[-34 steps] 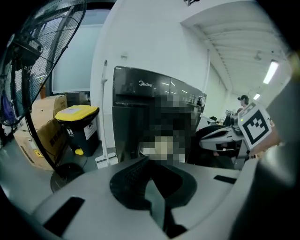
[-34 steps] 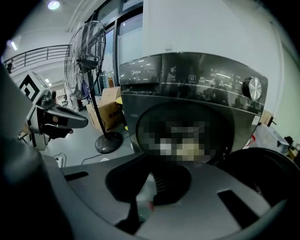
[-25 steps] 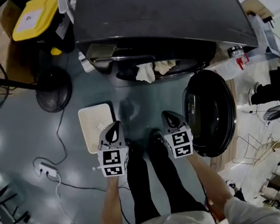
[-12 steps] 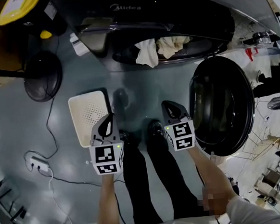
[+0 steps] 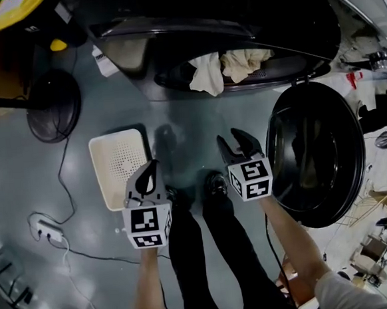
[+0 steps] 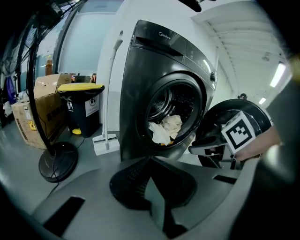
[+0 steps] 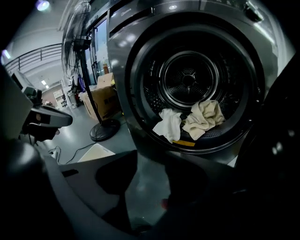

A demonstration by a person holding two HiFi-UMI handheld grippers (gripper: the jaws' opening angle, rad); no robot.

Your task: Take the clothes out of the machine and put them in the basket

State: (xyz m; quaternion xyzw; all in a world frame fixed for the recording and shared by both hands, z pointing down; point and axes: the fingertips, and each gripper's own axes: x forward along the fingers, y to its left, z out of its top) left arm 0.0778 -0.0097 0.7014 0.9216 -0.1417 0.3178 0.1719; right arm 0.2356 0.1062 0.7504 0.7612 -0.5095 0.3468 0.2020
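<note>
Grey floor (image 5: 21,171); machine (image 5: 174,72) at twelve o'clock holds clothes (image 5: 230,67). Left gripper (image 5: 152,167) closed; right gripper (image 5: 234,140) just opening, empty. A shallow pinch could drop clothes short of the basket (image 5: 118,170).

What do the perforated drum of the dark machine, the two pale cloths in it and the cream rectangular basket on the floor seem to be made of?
Perforated drum: probably steel with a shiny finish; it glints and has rows of small holes.
White cloth and cream cloth: soft matte fabric, crumpled in folds; the cream one may be towelling.
Cream rectangular basket: likely matte plastic, with a regular pattern of holes.
</note>
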